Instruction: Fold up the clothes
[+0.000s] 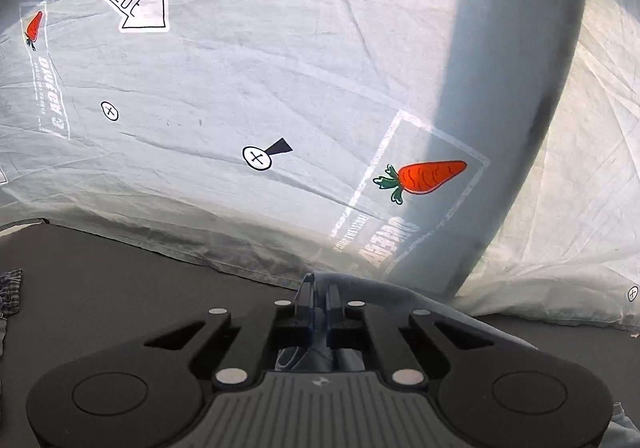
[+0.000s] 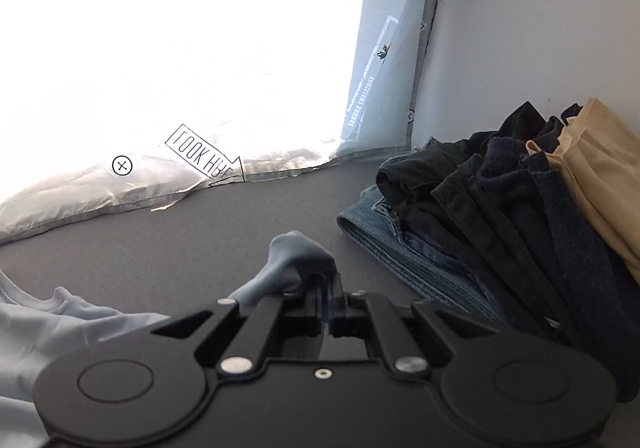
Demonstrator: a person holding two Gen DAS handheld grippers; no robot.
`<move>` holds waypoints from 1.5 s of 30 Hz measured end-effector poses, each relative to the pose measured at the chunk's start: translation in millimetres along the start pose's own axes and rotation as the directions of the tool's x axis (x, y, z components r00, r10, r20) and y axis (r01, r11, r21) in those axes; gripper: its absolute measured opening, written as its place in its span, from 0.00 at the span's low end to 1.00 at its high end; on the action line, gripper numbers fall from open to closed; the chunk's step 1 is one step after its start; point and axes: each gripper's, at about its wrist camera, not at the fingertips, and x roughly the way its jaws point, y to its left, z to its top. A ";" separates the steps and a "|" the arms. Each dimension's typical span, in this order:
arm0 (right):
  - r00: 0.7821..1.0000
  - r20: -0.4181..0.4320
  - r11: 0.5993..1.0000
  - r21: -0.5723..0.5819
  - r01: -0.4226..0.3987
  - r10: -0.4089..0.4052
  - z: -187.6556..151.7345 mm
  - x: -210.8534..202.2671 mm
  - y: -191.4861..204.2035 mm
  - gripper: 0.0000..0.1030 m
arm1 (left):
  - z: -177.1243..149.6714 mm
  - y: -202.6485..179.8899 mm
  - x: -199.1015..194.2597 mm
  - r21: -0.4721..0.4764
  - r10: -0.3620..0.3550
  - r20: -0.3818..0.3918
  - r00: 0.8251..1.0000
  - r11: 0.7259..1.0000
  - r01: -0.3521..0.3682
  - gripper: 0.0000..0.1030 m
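Observation:
A pale blue garment (image 2: 48,332) lies on the dark grey table (image 2: 208,232). My right gripper (image 2: 329,288) is shut on a bunched corner of the pale blue garment (image 2: 296,252), held just above the table. My left gripper (image 1: 320,296) is shut on another edge of the same pale blue garment (image 1: 400,288), whose cloth passes between and under the fingers. The rest of the garment is hidden below both grippers.
A stack of folded clothes (image 2: 520,216), jeans at the bottom, dark items and a tan one on top, stands at the right against the white wall (image 2: 540,28). A translucent printed sheet (image 1: 240,88) with carrots hangs behind the table. A checked cloth (image 1: 10,288) lies far left.

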 end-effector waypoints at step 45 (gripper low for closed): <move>0.774 -0.346 0.847 0.268 -0.460 0.530 -119.8 -76.5 140.1 0.28 | -220.7 57.6 -83.0 0.280 -0.239 -0.296 0.925 0.904 0.323 0.69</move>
